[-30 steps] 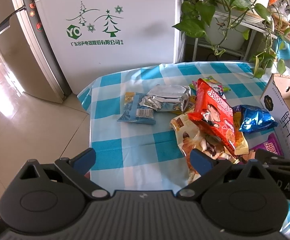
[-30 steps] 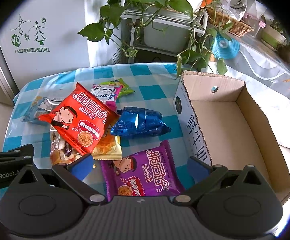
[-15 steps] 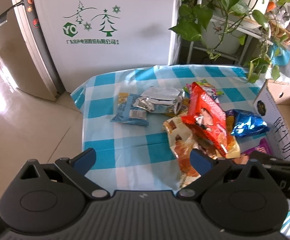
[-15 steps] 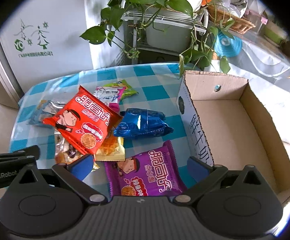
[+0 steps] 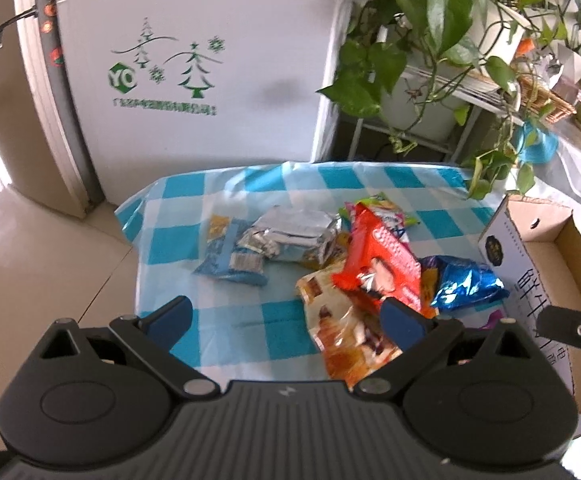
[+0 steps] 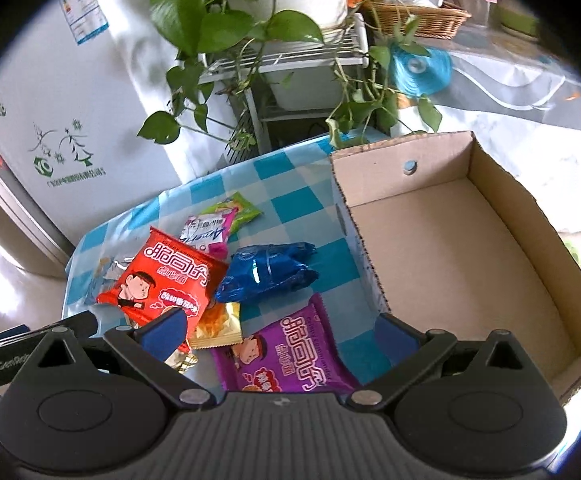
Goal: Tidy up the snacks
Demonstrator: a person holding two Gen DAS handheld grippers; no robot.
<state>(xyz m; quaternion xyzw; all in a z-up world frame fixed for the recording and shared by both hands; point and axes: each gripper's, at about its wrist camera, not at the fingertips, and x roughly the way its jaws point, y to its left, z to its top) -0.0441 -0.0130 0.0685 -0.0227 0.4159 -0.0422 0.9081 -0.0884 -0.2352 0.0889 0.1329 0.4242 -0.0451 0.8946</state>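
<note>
A heap of snack packets lies on a blue-and-white checked table (image 5: 226, 192). In the left wrist view I see a silver foil pack (image 5: 294, 232), a light-blue packet (image 5: 230, 264), a red noodle packet (image 5: 382, 264), an orange-brown packet (image 5: 346, 336) and a blue foil bag (image 5: 466, 284). My left gripper (image 5: 286, 316) hangs open above the table's near edge, holding nothing. In the right wrist view the purple packet (image 6: 286, 356) lies between the fingers of my open right gripper (image 6: 282, 332). Beside it are the red packet (image 6: 162, 276) and the blue bag (image 6: 266, 276). An open cardboard box (image 6: 450, 240) stands to the right, nothing inside it.
A white fridge (image 5: 194, 60) stands behind the table, tiled floor (image 5: 30, 272) to its left. Potted trailing plants on a white wire shelf (image 6: 282, 56) reach over the table's far right corner. A pink-and-green packet (image 6: 218, 224) lies at the back of the heap.
Both grippers have drawn back and risen, so the table and box look smaller and farther. The right view has tilted toward the box. The snacks have not moved.
</note>
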